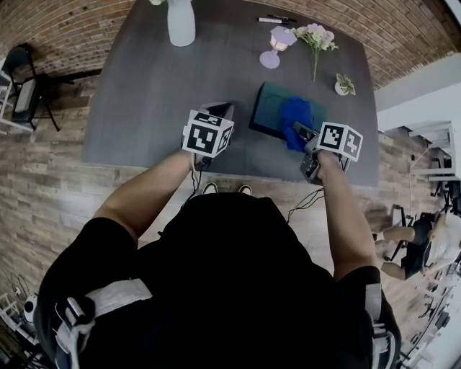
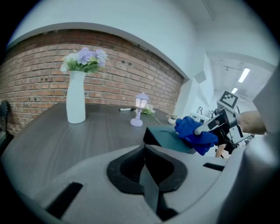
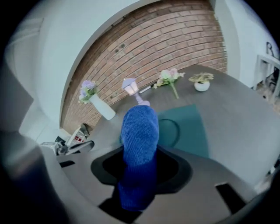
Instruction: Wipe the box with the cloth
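On the dark grey table (image 1: 144, 86), whose top shows a fine wood grain, lies a flat, rectangular teal box (image 1: 268, 108) with a faint ring on its lid. A bunched blue cloth (image 3: 139, 140) of ribbed, knitted fabric sits across the right part of the box.

The right gripper (image 1: 301, 135) has its jaws clamped on this cloth. In the right gripper view the fabric rises as a rounded roll from between the dark jaw pads and leans over the lid.

The left gripper (image 2: 145, 164) is over bare table just left of the box and apart from it. Its black jaws are pressed together edge to edge with nothing between them. Each gripper has a smooth grey shell and carries a cube (image 1: 207, 133) with black and white square markers.

Towards the far side of the table stand a tall, smooth white vase (image 1: 181, 23), a small lilac lantern-shaped lamp (image 1: 276, 47) and a little round white pot (image 1: 344, 86) with a plant. A sprig of pale pink flowers (image 1: 317, 36) lies between the lamp and the pot, and a marker pen (image 1: 274, 19) lies by the far edge. Beyond the table is a red brick wall (image 2: 39, 70).
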`<action>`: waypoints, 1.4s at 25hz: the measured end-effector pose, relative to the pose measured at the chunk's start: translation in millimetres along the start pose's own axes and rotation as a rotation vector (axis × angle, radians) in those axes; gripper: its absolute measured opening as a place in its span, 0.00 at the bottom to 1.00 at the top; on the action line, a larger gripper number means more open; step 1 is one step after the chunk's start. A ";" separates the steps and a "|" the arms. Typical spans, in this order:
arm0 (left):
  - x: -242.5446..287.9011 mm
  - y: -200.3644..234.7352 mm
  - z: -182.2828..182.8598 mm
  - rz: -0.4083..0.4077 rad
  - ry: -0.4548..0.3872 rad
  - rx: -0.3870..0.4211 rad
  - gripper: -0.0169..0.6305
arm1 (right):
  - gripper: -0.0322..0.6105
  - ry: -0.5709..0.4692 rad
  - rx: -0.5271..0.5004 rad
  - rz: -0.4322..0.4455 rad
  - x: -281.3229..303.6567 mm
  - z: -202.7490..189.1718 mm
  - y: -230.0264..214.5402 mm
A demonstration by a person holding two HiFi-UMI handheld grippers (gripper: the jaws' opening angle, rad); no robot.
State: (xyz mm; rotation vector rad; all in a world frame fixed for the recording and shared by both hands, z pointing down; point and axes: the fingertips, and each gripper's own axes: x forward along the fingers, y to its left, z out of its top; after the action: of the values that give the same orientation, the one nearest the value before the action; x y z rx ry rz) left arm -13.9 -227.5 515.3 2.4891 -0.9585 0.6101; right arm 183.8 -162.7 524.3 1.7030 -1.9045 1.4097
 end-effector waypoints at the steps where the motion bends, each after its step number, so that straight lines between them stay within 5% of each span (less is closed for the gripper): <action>1: 6.6 -10.1 4.4 -0.024 0.000 0.018 0.04 | 0.31 -0.018 0.027 -0.049 -12.4 -0.4 -25.5; 7: 42.0 -70.7 23.8 -0.151 0.009 0.122 0.04 | 0.31 -0.158 0.216 -0.316 -109.7 -9.9 -166.0; 13: 47.4 -88.2 32.0 -0.173 0.021 0.172 0.04 | 0.31 -0.296 0.289 -0.296 -151.4 -5.8 -187.3; 16: 46.1 -84.5 34.2 -0.160 0.021 0.189 0.04 | 0.31 -0.349 0.212 -0.246 -139.3 9.5 -167.6; 21: 42.2 -77.3 41.7 -0.118 -0.001 0.193 0.04 | 0.30 -0.366 -0.065 -0.203 -99.7 42.1 -108.7; 27: 36.0 -77.8 43.6 -0.093 -0.021 0.179 0.04 | 0.29 -0.420 -0.337 -0.232 -75.0 67.4 -50.0; 35: 37.8 -86.2 55.1 -0.052 -0.054 0.159 0.04 | 0.28 -0.391 -0.427 -0.182 -67.5 75.2 -35.5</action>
State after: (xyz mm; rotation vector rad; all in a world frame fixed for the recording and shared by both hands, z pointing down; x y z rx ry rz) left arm 85.5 -216.4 471.8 2.6736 -0.8928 0.6278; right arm 265.7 -171.0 455.8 1.9582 -1.9849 0.5762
